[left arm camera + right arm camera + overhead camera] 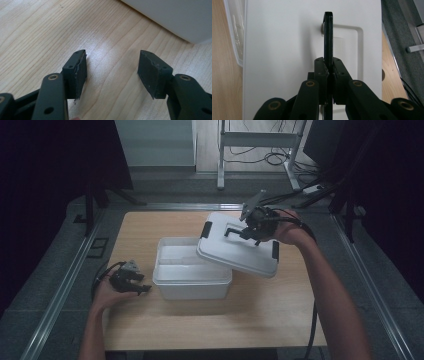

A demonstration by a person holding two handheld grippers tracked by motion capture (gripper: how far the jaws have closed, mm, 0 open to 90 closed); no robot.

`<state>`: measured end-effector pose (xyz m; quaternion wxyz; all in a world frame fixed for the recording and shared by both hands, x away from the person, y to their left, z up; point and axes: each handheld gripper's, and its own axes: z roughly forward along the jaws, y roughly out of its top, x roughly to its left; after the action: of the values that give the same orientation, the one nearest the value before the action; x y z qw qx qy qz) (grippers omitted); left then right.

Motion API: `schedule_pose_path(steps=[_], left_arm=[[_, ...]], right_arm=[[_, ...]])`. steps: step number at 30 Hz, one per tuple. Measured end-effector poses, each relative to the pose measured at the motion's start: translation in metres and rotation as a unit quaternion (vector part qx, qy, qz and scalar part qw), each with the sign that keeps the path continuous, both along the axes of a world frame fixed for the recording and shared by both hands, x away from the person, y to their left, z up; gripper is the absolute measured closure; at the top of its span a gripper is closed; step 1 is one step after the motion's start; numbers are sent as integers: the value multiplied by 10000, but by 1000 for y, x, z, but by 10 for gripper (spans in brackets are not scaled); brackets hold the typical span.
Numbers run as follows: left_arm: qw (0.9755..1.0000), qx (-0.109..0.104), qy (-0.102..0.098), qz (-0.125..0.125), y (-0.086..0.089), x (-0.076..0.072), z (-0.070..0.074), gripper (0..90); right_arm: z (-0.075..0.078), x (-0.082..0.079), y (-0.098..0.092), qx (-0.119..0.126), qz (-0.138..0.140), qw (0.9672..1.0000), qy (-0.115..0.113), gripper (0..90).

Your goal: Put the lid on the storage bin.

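High view: the right gripper [248, 233] holds a white lid [239, 245] by its black handle, tilted over the right rim of the open white box [191, 284]. The left gripper [131, 281] rests left of the box.

Left gripper view: jaws apart, empty, above the wooden table [37, 32].

Right gripper view: jaws clamped on the handle [328, 37], lid running lengthwise ahead.

Left forearm enters from the lower left; its hand [107, 292] holds the black two-jaw left gripper [141, 289] low and near level, fingers [77, 72] spread apart with nothing between them. Right forearm extends up the right side, wrist bent inward; the black two-jaw right gripper [239, 234] is raised, its fingers [320, 72] clamped together on a thin black handle [328, 35].
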<state>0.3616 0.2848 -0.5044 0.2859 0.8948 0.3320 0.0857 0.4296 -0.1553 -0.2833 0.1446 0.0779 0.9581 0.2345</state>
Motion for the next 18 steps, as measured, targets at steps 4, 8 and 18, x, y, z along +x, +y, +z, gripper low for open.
schedule_pose_path(steps=[4,8,18], left_arm=[[10000,9,4,-13,0,0,0,402],[10000,8,4,-32,0,0,0,401],[10000,-9,6,-40,2,-1,0,399]], right_arm=[[-3,-2,14,-42,87,10000,6,838],[-5,-3,29,-92,228,9997,-1,838],[-7,-8,74,-127,582,9982,35,839]])
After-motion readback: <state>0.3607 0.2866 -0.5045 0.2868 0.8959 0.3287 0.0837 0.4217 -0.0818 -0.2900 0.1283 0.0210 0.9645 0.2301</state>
